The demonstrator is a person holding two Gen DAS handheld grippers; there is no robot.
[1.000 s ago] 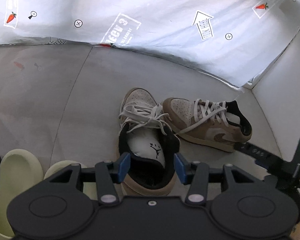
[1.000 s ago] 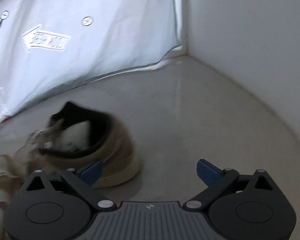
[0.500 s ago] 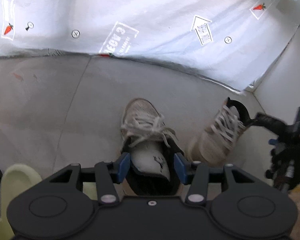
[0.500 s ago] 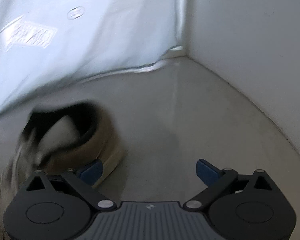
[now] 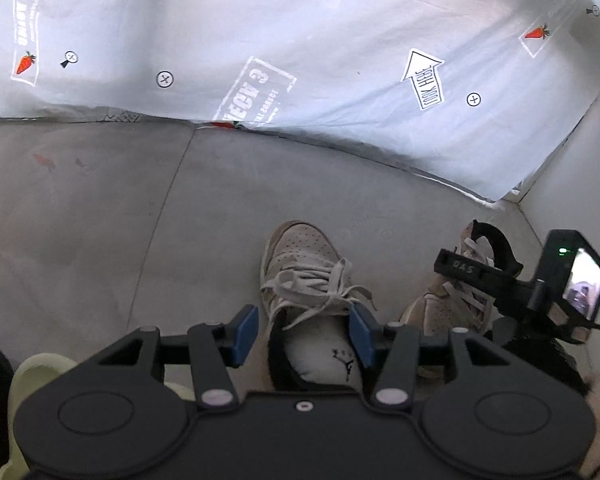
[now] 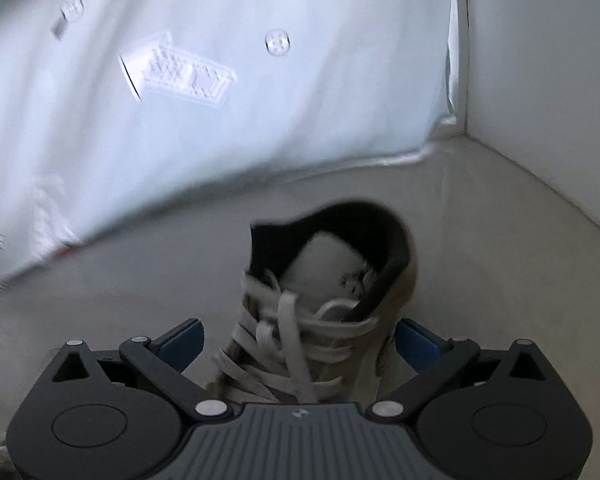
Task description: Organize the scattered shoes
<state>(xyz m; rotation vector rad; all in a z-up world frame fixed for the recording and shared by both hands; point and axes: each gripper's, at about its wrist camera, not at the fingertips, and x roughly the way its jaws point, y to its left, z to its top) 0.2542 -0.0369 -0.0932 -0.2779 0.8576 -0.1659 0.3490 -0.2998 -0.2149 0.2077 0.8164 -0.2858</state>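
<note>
Between our left gripper's (image 5: 302,334) now spread blue pads sits one tan sneaker (image 5: 306,276); our open right gripper (image 6: 298,340) has swung astride its mate (image 6: 328,300).

Grey floor (image 5: 100,220) in front of me, one seam line running across it. White printed sheet (image 5: 300,40) hangs along the back, bottom edge on the floor: carrot pictures (image 5: 25,63), an arrow (image 5: 424,78), crosshair marks (image 5: 164,79). Plain white wall (image 6: 540,60) on my right meets the sheet at the corner.
</note>
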